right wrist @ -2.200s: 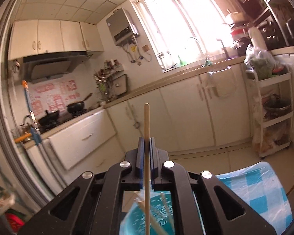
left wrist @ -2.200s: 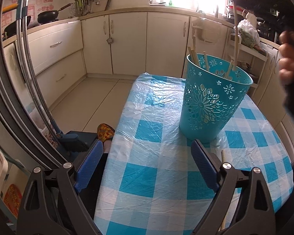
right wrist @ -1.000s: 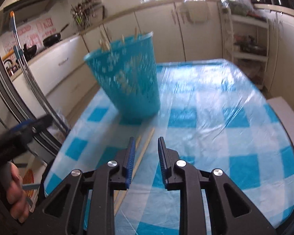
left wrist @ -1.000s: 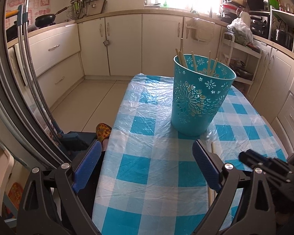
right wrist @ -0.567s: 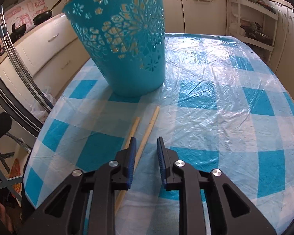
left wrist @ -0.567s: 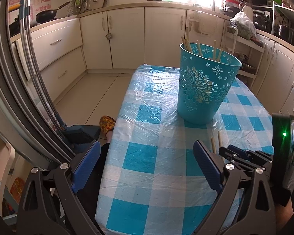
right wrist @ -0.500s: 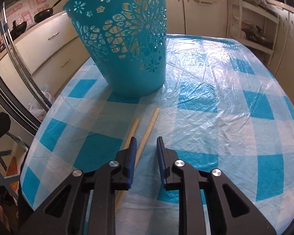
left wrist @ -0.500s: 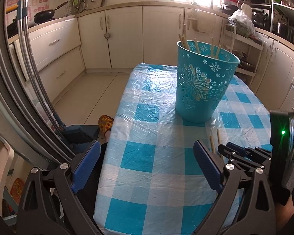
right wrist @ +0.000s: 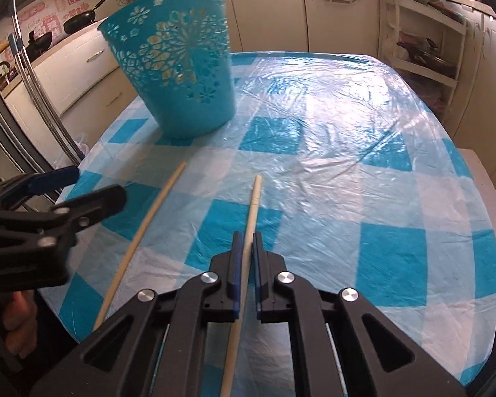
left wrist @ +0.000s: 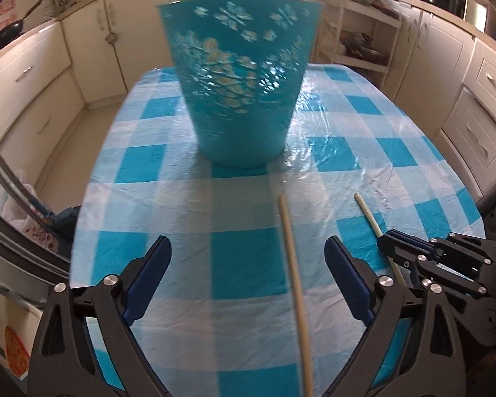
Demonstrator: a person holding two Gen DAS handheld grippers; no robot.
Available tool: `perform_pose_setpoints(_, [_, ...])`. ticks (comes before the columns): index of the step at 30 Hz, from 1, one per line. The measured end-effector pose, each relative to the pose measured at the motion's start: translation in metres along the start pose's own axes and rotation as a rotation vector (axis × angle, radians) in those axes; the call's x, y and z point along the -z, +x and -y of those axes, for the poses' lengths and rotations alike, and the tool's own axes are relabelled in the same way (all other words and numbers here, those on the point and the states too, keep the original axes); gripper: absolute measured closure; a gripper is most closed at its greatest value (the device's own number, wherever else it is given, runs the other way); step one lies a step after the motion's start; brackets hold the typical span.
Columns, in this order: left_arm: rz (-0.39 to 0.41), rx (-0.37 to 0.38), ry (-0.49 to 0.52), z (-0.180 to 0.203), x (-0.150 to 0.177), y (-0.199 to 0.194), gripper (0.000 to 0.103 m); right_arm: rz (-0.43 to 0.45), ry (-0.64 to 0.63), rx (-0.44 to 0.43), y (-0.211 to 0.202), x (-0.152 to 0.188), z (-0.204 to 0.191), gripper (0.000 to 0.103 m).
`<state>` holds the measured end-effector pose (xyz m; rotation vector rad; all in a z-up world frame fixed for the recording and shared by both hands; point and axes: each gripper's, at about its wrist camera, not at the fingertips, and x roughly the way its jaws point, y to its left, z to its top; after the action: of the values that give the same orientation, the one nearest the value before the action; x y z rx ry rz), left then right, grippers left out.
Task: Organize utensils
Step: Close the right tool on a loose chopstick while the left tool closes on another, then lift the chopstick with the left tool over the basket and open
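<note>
1. My right hand-held gripper (right wrist: 245,241) is nearly closed, with one chopstick (right wrist: 252,211) pinched between its blue pads.
2. That chopstick points away from me, toward the far side of the counter (right wrist: 363,139). I cannot tell if it touches the cloth.
3. My left hand-held gripper (left wrist: 246,264) is wide open and holds nothing.
4. A second chopstick (left wrist: 292,274) lies flat on the counter between my left fingers, closer to the right one. Nothing grips it.
5. From my right camera, this loose stick (right wrist: 142,231) lies just left of the one I hold, with a gap between them.
6. The blue basket (left wrist: 239,79) stands upright on the counter, past the tips of both sticks and apart from them.
7. The basket has flower-shaped holes in its side. I cannot see into it from here.
8. The counter wears a blue and white checked cloth (left wrist: 241,258) under clear plastic.
9. My left hand-held gripper (right wrist: 59,198) sits at the left edge of the right camera's view.
</note>
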<state>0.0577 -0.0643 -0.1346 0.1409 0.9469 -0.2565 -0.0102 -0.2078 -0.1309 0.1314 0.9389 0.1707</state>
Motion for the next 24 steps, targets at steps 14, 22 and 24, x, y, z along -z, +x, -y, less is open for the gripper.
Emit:
perform_pose_setpoints(14, [-0.073,0.057,0.009,0.003,-0.007,0.036,0.098,0.029,-0.001,-0.04,0.006,-0.005,-0.004,0.095])
perform_pose_setpoints(22, [-0.097,0.085,0.043,-0.018,-0.008,0.038,0.097,0.016,-0.033,-0.047,0.012,-0.011,-0.012,0.093])
perform_pose_setpoints(24, [-0.1,0.063,0.07,-0.014,-0.009,0.038,0.096,0.008,-0.049,-0.042,0.013,-0.013,-0.013,0.093])
